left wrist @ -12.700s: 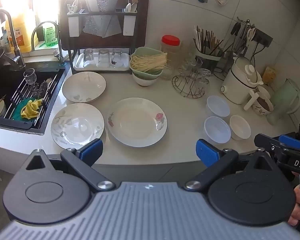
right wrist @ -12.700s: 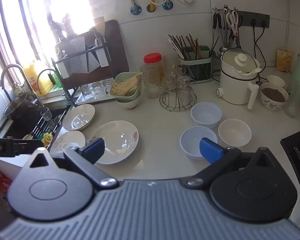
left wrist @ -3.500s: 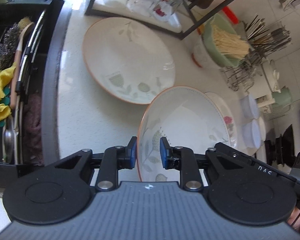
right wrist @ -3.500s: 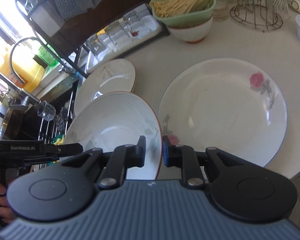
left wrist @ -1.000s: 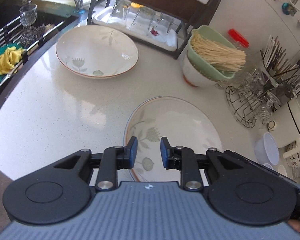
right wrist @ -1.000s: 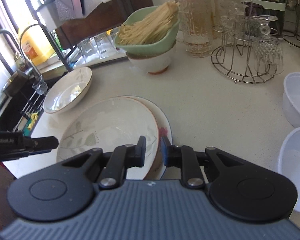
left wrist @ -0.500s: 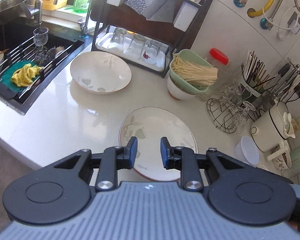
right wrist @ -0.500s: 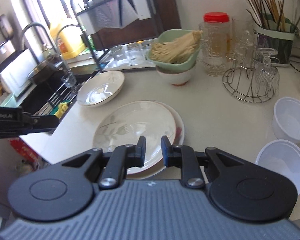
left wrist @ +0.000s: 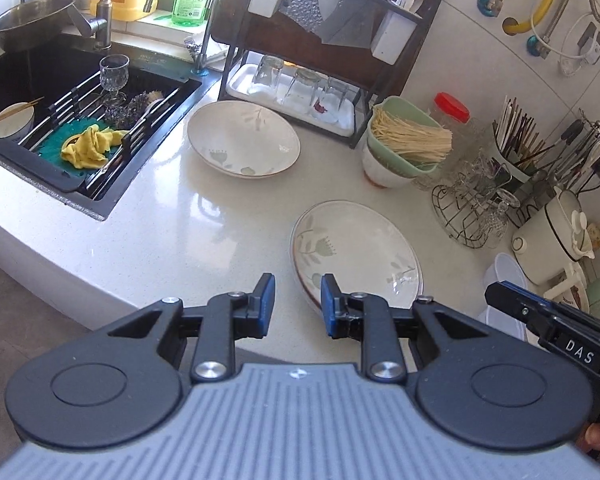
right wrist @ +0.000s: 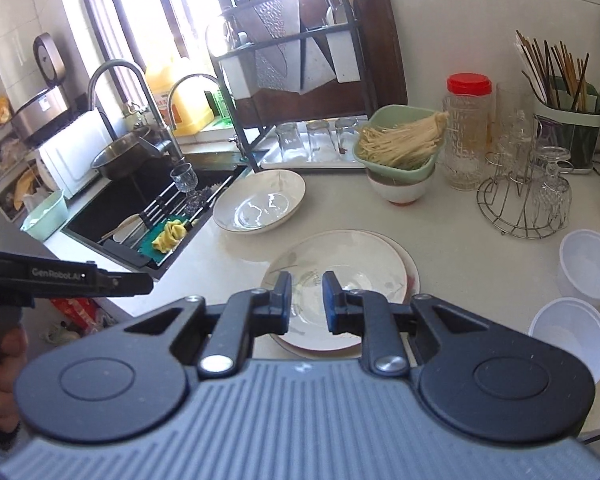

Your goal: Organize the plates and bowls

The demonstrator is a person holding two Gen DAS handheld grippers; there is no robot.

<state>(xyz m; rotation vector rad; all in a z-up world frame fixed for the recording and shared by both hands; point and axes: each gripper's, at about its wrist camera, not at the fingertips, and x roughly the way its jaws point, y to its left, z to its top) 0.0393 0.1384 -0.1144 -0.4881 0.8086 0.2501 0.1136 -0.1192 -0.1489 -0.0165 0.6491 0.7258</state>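
Black two-finger left gripper (left wrist: 295,305) and right gripper (right wrist: 305,301): blue pads (left wrist: 266,304), silver screws, ribbed grey housing, round black discs. White lettering "DAS" and "GenRobot.AI" on handles.

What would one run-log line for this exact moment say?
stage: leaf plate stacked on rose plate | left gripper: empty | right gripper: empty | loose: plate by sink
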